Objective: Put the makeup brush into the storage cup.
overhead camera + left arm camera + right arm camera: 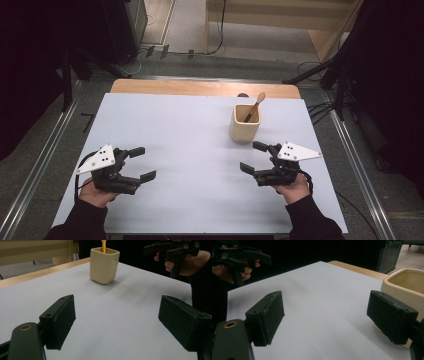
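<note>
A cream square cup (244,124) stands right of centre on the white table top (190,150), with a wooden-handled brush (255,106) leaning inside it. My left gripper (141,163) is held open above the near left of the table, nothing between its jaws. My right gripper (253,157) hovers open just in front of the cup, also empty. In the left gripper view the cup (103,264) sits far ahead and the right gripper (165,250) is at upper right. In the right gripper view the cup (404,287) is beside the right jaw, and the left gripper (247,255) shows at upper left.
The white sheet covers a wooden table whose far edge (205,88) shows bare. Metal rails (45,160) run along both sides of the table. Cables lie on the floor (320,107) beyond the right rail. Open sheet spreads between the two grippers.
</note>
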{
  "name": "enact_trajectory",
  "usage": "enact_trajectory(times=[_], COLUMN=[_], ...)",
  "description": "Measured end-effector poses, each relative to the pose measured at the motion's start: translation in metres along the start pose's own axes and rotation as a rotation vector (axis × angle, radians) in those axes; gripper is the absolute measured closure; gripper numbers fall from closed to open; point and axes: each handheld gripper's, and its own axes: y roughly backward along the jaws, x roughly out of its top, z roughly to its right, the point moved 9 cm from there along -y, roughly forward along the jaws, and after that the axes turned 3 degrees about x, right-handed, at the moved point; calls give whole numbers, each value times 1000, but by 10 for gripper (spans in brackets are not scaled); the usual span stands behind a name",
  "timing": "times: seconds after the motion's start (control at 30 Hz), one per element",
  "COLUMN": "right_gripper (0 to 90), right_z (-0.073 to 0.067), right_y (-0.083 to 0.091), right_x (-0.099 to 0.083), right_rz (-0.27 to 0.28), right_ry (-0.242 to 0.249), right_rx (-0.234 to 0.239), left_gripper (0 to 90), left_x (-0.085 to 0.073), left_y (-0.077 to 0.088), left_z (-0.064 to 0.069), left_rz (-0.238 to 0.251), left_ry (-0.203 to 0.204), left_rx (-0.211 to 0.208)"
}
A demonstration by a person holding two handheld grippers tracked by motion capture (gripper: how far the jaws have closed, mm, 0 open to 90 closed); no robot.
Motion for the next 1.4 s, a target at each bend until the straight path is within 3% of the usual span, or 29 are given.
enact_trajectory(times=[0.5, 0.83, 1.4], right_gripper=[152, 153, 153], right_z=[-5, -4, -6], right_y=[23, 33, 33], right_x=[-5, -10, -12], right_rz=[32, 38, 40], right_ry=[52, 48, 52], right_rx=[10, -5, 9], left_gripper=[149, 149, 147], left_x=[2, 2, 3], left_y=[4, 6, 6], left_z=[3, 5, 7], left_rz=[13, 24, 35], left_ry=[-2, -14, -17], left_rx=[-1, -4, -21])
